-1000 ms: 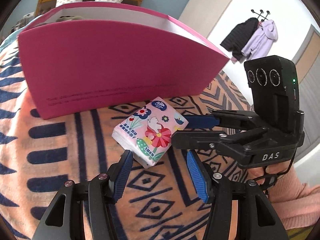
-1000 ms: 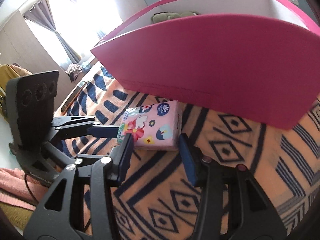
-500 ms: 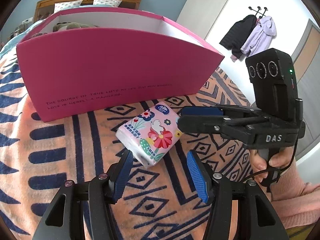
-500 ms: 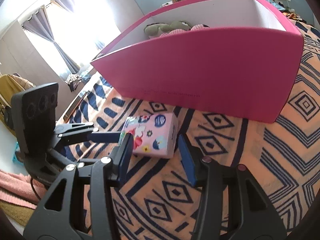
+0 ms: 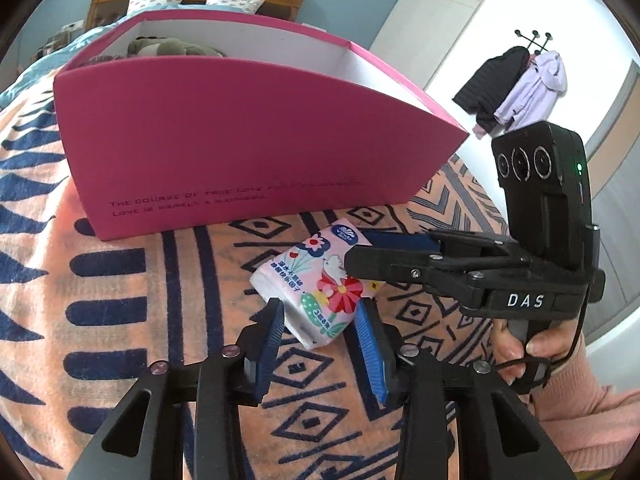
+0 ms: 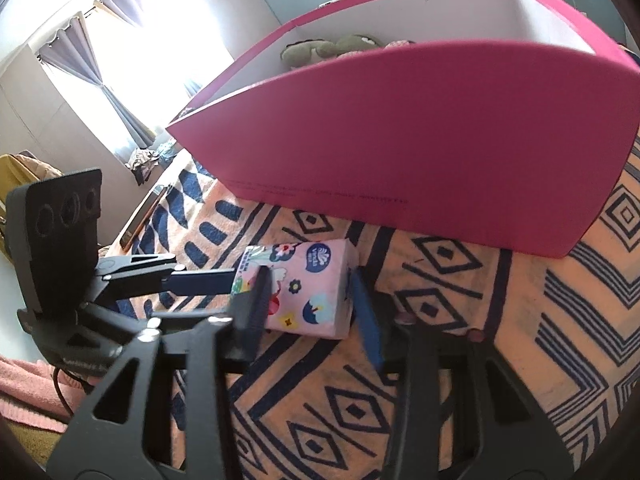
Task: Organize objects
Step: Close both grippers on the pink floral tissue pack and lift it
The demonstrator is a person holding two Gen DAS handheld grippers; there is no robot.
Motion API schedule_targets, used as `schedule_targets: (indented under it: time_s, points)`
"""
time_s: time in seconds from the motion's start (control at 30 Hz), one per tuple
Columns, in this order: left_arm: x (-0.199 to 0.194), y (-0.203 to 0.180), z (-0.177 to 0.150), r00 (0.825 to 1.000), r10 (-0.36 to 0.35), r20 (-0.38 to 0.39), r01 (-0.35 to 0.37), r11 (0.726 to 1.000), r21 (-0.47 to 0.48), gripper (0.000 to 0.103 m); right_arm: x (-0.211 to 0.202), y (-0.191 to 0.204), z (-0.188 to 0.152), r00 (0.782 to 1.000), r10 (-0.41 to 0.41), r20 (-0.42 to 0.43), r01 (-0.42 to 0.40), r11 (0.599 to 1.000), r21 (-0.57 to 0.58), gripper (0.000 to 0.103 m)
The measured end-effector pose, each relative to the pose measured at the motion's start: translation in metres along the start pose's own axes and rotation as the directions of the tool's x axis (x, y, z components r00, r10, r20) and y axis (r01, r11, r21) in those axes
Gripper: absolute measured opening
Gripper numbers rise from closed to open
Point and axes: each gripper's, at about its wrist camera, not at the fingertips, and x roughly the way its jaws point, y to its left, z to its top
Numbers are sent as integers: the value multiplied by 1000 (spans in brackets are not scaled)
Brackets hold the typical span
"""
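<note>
Both tools' jaws have closed in around the tissue pack (image 5: 316,284).

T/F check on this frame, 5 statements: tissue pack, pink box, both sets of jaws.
1. The tissue pack is already inside the pink box. False: it is outside the box, over the patterned blanket in front of it.
2. The left gripper has its jaws on either side of the pack. True.
3. The right gripper is far from the pack. False: its jaws also flank the pack.
4. The pink box is empty. False: a green plush toy shows above its rim.
5. The box has printed text on its front wall. True.
</note>
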Motion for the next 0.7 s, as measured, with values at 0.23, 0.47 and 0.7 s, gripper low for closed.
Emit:
schedule_targets:
  time_s: [0.23,0.47,0.7]
  points:
    - [8,-1,2,1000,3,-18,-3,1000,-16,36,2,-1,-5,1000,1,-6,0,1000,14,37]
    - [5,-10,5,1000,-10,1,10,1000,5,36,-7,3,-10,1000,-16,26,15,1000,21,37]
    - [-5,-20,11,999,-19,35,18,999,37,36,-22,11,-12,997,-27,78,25,999,24,37]
